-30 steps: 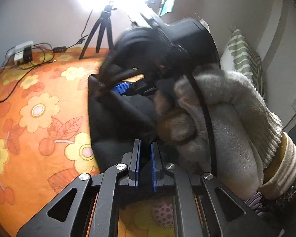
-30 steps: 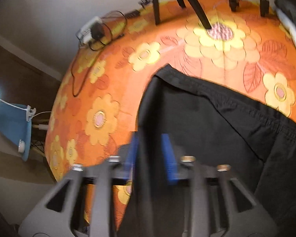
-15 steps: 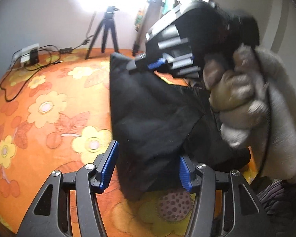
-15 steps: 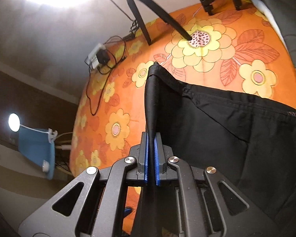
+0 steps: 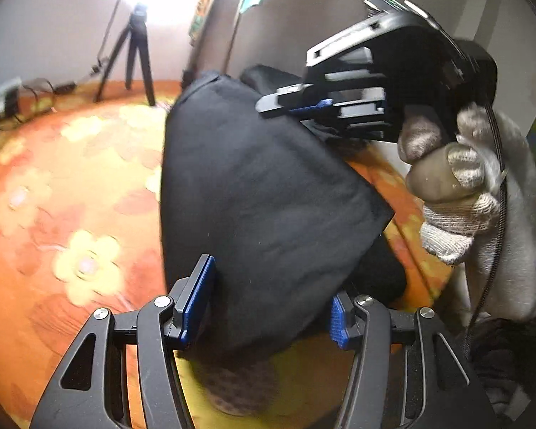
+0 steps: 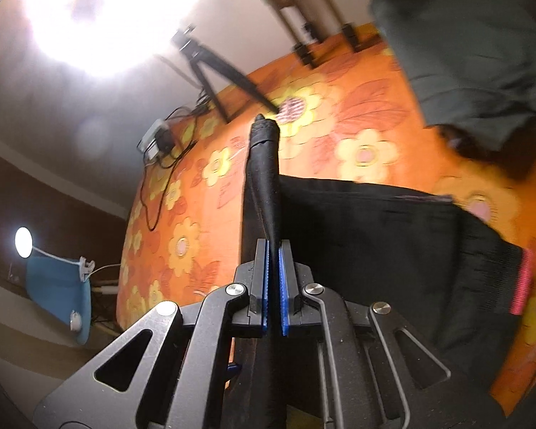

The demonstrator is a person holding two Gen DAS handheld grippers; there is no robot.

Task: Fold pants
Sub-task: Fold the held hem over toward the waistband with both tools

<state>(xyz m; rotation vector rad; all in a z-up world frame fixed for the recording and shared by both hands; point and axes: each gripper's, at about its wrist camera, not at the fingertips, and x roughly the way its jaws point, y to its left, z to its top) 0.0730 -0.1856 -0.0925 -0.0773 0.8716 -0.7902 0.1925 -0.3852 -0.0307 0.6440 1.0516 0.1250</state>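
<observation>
The black pants [image 5: 261, 196] are lifted off the orange flowered bed cover [image 5: 64, 193]. My right gripper [image 6: 274, 286] is shut on a bunched edge of the pants [image 6: 264, 186], with the rest hanging to the right, waistband [image 6: 518, 279] at the far right. In the left wrist view the right gripper [image 5: 303, 107] holds the cloth's upper edge, a gloved hand behind it. My left gripper [image 5: 268, 296] is open, its blue pads on either side of the hanging cloth's lower end, not clamping it.
A tripod [image 5: 132, 60] and a power strip with cables [image 6: 157, 143] stand at the bed's far edge. A dark green garment [image 6: 475, 53] lies at the far right. A blue item with a lamp [image 6: 57, 286] sits off the bed.
My left gripper opened and let go of the pants. My right gripper shut on the pants edge and lifted it up, raising the cloth off the bed.
</observation>
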